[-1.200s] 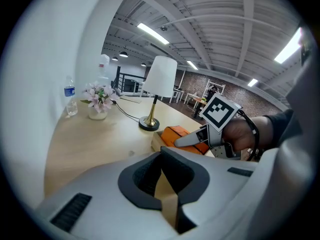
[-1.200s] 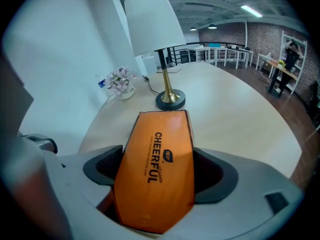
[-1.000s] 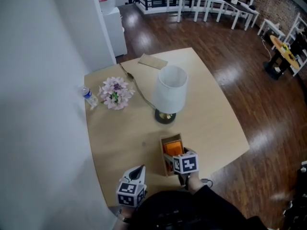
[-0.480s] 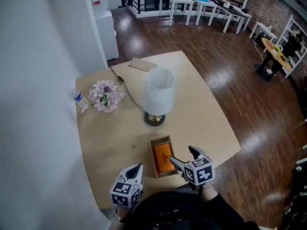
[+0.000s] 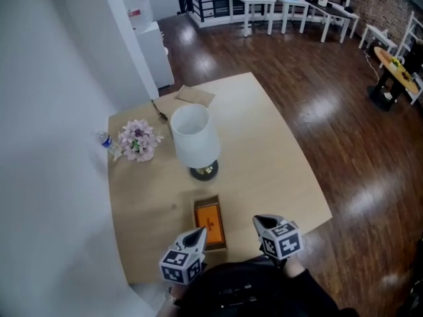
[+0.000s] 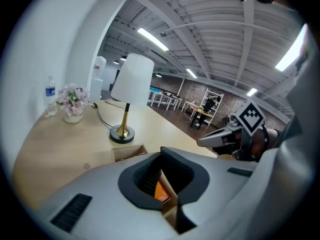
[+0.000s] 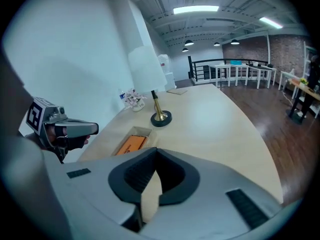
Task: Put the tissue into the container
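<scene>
An open wooden box (image 5: pixel 207 202) sits near the table's front edge, with an orange tissue pack (image 5: pixel 209 224) lying flat inside it. My left gripper (image 5: pixel 195 232) hovers at the box's near left corner, shut and empty. My right gripper (image 5: pixel 259 220) is off to the right of the box, apart from it, shut with nothing between its jaws. In the right gripper view, the box (image 7: pixel 141 131) and the orange pack (image 7: pixel 131 145) lie ahead to the left, with the left gripper (image 7: pixel 92 128) beyond them. In the left gripper view, the pack (image 6: pixel 161 191) shows through my jaws.
A white-shaded lamp (image 5: pixel 193 137) stands behind the box, its cord trailing to the back. Pink flowers (image 5: pixel 137 139) and a water bottle (image 5: pixel 104 140) sit at the left edge by the white wall. A brown paper (image 5: pixel 194 96) lies at the far edge.
My right gripper pulled back from over the box to its right side and its jaws went from open to shut. The orange pack stays in the box. The left gripper hardly moved.
</scene>
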A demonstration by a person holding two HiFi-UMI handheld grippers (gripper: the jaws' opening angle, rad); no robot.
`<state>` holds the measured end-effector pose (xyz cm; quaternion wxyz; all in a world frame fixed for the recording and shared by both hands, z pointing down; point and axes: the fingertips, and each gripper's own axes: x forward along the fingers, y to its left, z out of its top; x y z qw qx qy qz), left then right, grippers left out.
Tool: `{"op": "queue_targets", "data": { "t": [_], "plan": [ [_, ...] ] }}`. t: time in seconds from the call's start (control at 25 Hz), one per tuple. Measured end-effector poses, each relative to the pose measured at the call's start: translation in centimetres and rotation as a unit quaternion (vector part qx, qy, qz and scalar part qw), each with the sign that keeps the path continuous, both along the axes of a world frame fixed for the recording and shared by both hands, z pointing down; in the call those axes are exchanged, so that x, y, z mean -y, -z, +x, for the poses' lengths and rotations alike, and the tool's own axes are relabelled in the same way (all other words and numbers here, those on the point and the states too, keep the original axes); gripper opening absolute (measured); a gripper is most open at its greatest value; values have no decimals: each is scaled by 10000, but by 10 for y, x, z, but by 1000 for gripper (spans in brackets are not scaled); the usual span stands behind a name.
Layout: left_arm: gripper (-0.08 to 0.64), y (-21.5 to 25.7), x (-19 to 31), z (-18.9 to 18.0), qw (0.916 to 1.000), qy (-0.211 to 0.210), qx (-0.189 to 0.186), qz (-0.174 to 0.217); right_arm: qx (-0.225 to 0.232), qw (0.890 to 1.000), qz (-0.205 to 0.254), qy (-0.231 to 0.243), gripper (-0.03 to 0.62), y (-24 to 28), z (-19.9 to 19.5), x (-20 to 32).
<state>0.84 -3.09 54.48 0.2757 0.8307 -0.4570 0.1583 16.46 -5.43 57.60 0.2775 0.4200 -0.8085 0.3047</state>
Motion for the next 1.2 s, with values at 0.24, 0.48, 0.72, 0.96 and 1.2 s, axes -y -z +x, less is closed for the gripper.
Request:
{"op": "queue_targets", "data": {
  "t": [0.24, 0.48, 0.72, 0.96, 1.2],
  "plan": [
    [-14, -9, 3, 48, 9995, 271, 136, -74, 96, 9993, 9, 352, 6, -3, 45, 6],
    [-14, -18, 4, 84, 9982, 510, 301, -80, 145, 9980, -26, 613, 3, -10, 82, 11],
    [-14, -28, 7, 108, 9963, 723, 451, -80, 261, 9958, -69, 875, 3, -17, 102, 13],
    [-14, -33, 8, 127, 9953, 802, 539, -91, 311, 9945, -107, 997, 5, -23, 117, 9],
    [-12, -29, 9, 138, 9950, 795, 612, -29, 350, 9944, -76, 995, 5, -22, 127, 10]
  ]
}}
